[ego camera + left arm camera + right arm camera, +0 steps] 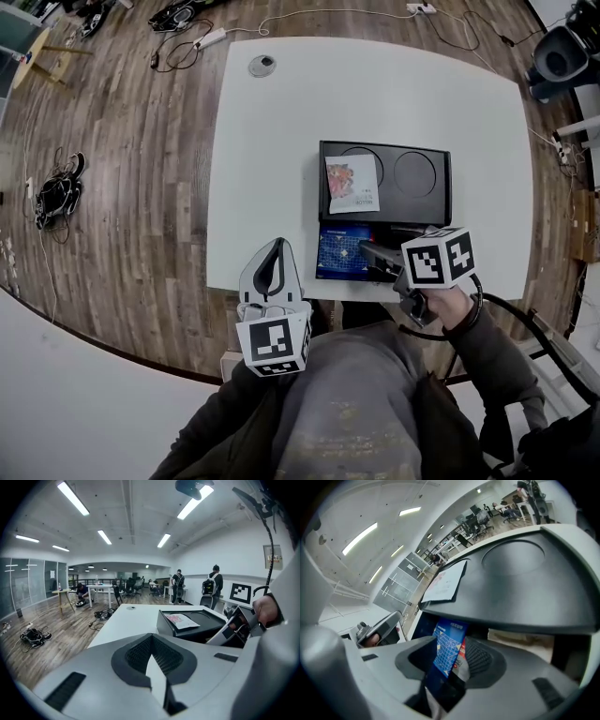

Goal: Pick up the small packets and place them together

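A blue packet (339, 251) lies at the table's front edge, just in front of the black tray (422, 208). My right gripper (373, 255) is shut on its right side; in the right gripper view the blue packet (449, 649) stands pinched between the jaws, under the tray's rim (520, 613). A white packet (352, 183) with a red print rests on the tray's left half, also seen as the white packet (182, 619) and the white packet (444, 583). My left gripper (274, 274) hovers at the front edge, left of the blue packet, shut and holding nothing, as the left gripper (157, 670) view shows.
The tray sits on a white table (281, 141) with a round grommet (262, 64) at the far left. Cables and a power strip (208, 38) lie on the wooden floor; a bundle of gear (58, 192) sits left. People stand far back (178, 585).
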### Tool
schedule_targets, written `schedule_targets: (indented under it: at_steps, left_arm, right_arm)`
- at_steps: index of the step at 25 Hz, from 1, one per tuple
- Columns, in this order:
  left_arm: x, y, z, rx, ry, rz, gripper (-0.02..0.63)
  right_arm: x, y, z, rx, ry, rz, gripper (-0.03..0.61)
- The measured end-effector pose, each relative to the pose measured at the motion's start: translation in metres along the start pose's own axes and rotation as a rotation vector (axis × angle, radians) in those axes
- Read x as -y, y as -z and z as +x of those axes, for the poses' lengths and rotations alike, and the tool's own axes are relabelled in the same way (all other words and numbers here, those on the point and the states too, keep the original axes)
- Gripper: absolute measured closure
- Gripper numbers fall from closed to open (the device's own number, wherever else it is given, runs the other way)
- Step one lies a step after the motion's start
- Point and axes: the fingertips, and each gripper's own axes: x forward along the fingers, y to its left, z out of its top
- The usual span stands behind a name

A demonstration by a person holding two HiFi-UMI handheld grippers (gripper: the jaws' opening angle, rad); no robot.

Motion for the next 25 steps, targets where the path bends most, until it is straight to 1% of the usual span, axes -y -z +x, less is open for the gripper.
schedule_targets:
  at_steps: [2, 5, 10, 14, 15, 17, 20, 25]
  left_arm:
    - [-0.004, -0.001, 0.000, 0.001, -0.006, -0.005, 0.615]
    - [-0.008, -0.003, 0.000, 0.008, -0.014, -0.018, 0.615]
    - [-0.019, -0.004, 0.001, 0.016, -0.032, -0.042, 0.615]
    - [-0.019, -0.002, 0.004, 0.013, -0.031, -0.050, 0.615]
    - [-0.018, -0.002, 0.005, 0.011, -0.027, -0.050, 0.615]
    - [-0.017, -0.002, 0.007, 0.007, -0.020, -0.050, 0.615]
    - [-0.017, -0.002, 0.008, 0.004, -0.017, -0.050, 0.615]
    - [-0.018, -0.001, 0.011, -0.005, -0.014, -0.045, 0.615]
  right_arm:
    - [0.001, 0.001, 0.003, -0.021, 0.007, 0.004, 0.405]
    - [0.002, 0.003, 0.009, -0.059, 0.027, -0.019, 0.405]
    - [0.003, 0.001, 0.010, -0.064, 0.045, -0.020, 0.407]
    - [0.002, 0.000, 0.013, -0.062, 0.054, -0.053, 0.407]
    - [0.003, 0.000, 0.013, -0.060, 0.061, -0.065, 0.413]
    - [0.005, 0.000, 0.012, -0.055, 0.072, -0.084, 0.462]
    - [0.004, -0.001, 0.010, -0.055, 0.071, -0.103, 0.468]
    - [-0.001, -0.004, 0.006, -0.016, 0.025, -0.054, 0.500]
